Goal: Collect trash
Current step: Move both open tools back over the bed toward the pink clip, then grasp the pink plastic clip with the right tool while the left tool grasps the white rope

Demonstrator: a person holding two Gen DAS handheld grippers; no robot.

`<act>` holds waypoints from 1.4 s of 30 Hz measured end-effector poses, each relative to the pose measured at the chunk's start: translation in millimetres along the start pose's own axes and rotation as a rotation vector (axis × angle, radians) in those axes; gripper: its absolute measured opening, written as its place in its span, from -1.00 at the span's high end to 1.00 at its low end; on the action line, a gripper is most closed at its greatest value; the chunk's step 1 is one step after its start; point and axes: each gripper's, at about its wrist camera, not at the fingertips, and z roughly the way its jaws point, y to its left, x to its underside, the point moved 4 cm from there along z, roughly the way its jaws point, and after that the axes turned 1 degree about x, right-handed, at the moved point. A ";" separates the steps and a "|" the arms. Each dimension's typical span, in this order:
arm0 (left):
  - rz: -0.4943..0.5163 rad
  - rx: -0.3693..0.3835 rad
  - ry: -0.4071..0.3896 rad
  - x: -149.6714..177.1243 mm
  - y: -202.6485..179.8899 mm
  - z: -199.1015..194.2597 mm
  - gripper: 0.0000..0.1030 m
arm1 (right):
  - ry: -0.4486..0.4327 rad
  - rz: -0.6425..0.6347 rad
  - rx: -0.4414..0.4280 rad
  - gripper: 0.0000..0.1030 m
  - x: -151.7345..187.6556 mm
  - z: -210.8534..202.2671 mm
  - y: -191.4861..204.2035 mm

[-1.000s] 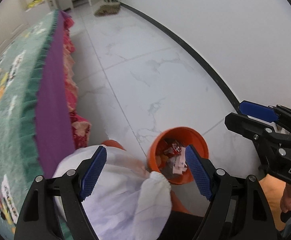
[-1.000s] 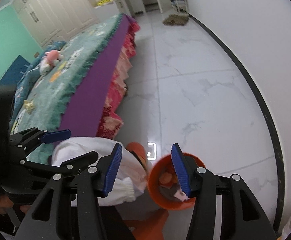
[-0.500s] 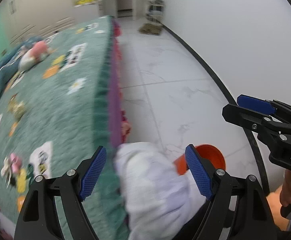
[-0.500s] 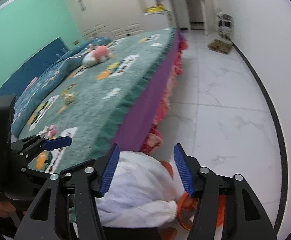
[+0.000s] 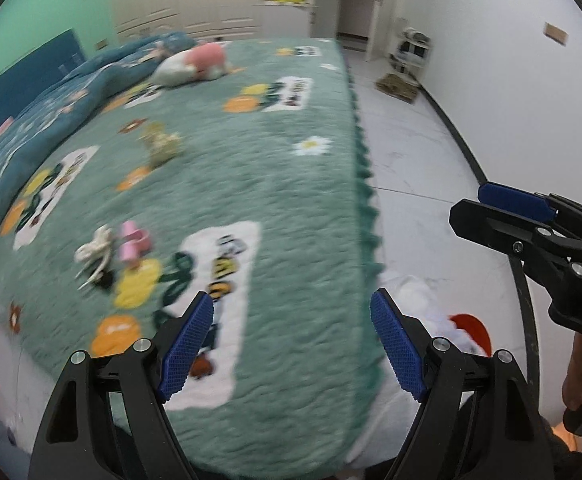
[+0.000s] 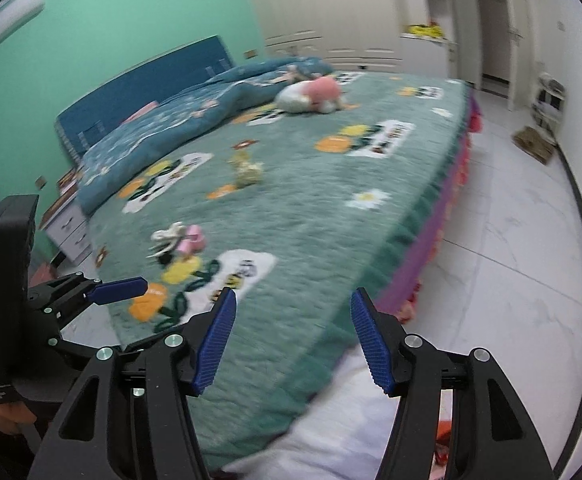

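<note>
Trash lies on the green bedspread (image 5: 283, 184): a white crumpled scrap (image 5: 93, 250) next to a pink wrapper (image 5: 133, 242), and a yellowish crumpled piece (image 5: 159, 142) farther back. They also show in the right wrist view: the white scrap (image 6: 167, 236), the pink wrapper (image 6: 193, 240), the yellowish piece (image 6: 245, 168). The orange bin (image 5: 473, 330) peeks out low right, mostly hidden behind my white sleeve. My left gripper (image 5: 291, 344) is open and empty above the bed's near edge. My right gripper (image 6: 293, 336) is open and empty too.
A pink and white plush toy (image 5: 195, 62) lies at the far end of the bed by a blue quilt (image 6: 195, 120). White tiled floor (image 5: 419, 160) runs along the bed's right side to a white wall. A bedside cabinet (image 6: 69, 228) stands left.
Both grippers have swung up and left from the orange bin on the floor to face the bed top. The bin has dropped almost out of view. Both stay open.
</note>
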 end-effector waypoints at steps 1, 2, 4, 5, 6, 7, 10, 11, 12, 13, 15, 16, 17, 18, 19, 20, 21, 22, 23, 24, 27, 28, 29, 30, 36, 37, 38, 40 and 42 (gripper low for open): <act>-0.018 -0.008 -0.002 2.2 9.1 -2.5 -0.56 | 0.007 -0.026 -0.013 -0.17 -4.3 6.7 13.0; -0.030 -0.013 -0.004 4.8 15.1 -5.2 -0.56 | 0.010 -0.039 -0.021 -0.17 -6.7 11.0 20.1; -0.066 -0.023 -0.007 9.2 33.9 -8.4 -0.56 | 0.020 -0.070 -0.036 -0.17 -10.3 19.0 34.4; -0.083 -0.029 -0.006 11.4 41.4 -9.2 -0.56 | 0.028 -0.085 -0.045 -0.17 -13.0 25.7 43.2; -0.097 -0.033 -0.006 13.0 48.7 -10.2 -0.61 | 0.035 -0.095 -0.051 -0.17 -14.3 30.5 49.8; -0.118 -0.042 -0.008 14.7 57.9 -10.6 -0.72 | 0.043 -0.104 -0.059 -0.17 -16.6 35.9 57.0; -0.149 -0.057 -0.013 19.6 75.9 -12.3 -0.74 | 0.067 -0.144 -0.079 -0.17 -23.0 55.8 81.4; -0.161 -0.061 -0.010 20.9 83.3 -11.1 -0.74 | 0.073 -0.150 -0.085 -0.17 -23.4 59.3 85.7; -0.176 -0.066 -0.006 22.2 91.2 -9.6 -0.74 | 0.082 -0.159 -0.096 -0.17 -25.5 65.6 92.5; -0.187 -0.069 -0.002 23.4 97.6 -8.7 -0.74 | 0.086 -0.165 -0.101 -0.17 -26.6 69.7 96.9; -0.216 -0.076 0.006 25.2 111.9 -5.6 -0.74 | 0.099 -0.186 -0.111 -0.17 -29.1 80.2 108.4; -0.232 -0.082 0.010 25.8 119.3 -3.7 -0.74 | 0.108 -0.199 -0.122 -0.17 -31.8 87.7 115.6; -0.246 -0.085 0.015 26.2 126.1 -1.8 -0.74 | 0.113 -0.205 -0.126 -0.17 -32.9 91.7 117.9; -0.256 -0.087 0.019 26.9 131.5 0.5 -0.74 | 0.119 -0.212 -0.130 -0.17 -34.4 96.9 121.2; -0.271 -0.090 0.025 26.9 139.0 3.0 -0.74 | 0.127 -0.218 -0.135 -0.17 -36.1 102.7 124.8; -0.284 -0.092 0.029 27.0 145.1 5.1 -0.74 | 0.136 -0.224 -0.142 -0.17 -38.5 109.9 129.2; -0.292 -0.094 0.034 26.6 149.4 7.2 -0.74 | 0.142 -0.228 -0.146 -0.17 -40.3 115.2 132.7; -0.299 -0.096 0.038 26.0 153.7 9.4 -0.74 | 0.149 -0.235 -0.151 -0.17 -42.3 120.6 136.4; -0.308 -0.098 0.044 25.7 159.1 11.9 -0.74 | 0.156 -0.243 -0.155 -0.17 -45.0 127.6 140.8; -0.316 -0.101 0.050 25.3 164.8 14.9 -0.74 | 0.163 -0.247 -0.160 -0.17 -47.1 133.9 144.1; -0.334 -0.105 0.070 24.0 178.9 24.5 -0.74 | 0.183 -0.255 -0.172 -0.17 -52.4 150.6 151.9; -0.341 -0.107 0.077 23.6 184.0 28.3 -0.74 | 0.189 -0.258 -0.176 -0.17 -54.4 156.2 154.5; -0.347 -0.108 0.084 23.5 188.1 31.4 -0.74 | 0.196 -0.262 -0.180 -0.17 -56.5 163.1 157.6; -0.350 -0.107 0.088 23.4 192.3 34.6 -0.74 | 0.204 -0.265 -0.184 -0.17 -57.8 169.8 160.1; -0.363 -0.116 0.123 20.2 214.5 54.8 -0.74 | 0.241 -0.280 -0.194 -0.17 -64.5 205.7 170.6; -0.366 -0.116 0.131 20.2 218.9 59.3 -0.74 | 0.247 -0.281 -0.196 -0.17 -65.2 212.0 172.2; -0.367 -0.117 0.138 19.9 221.3 62.8 -0.74 | 0.252 -0.281 -0.196 -0.17 -66.3 216.7 173.1; -0.373 -0.118 0.153 20.3 228.2 71.9 -0.74 | 0.263 -0.281 -0.197 -0.17 -67.1 226.6 174.4; -0.376 -0.113 0.165 20.6 233.0 79.5 -0.74 | 0.274 -0.283 -0.198 -0.17 -67.8 237.7 176.0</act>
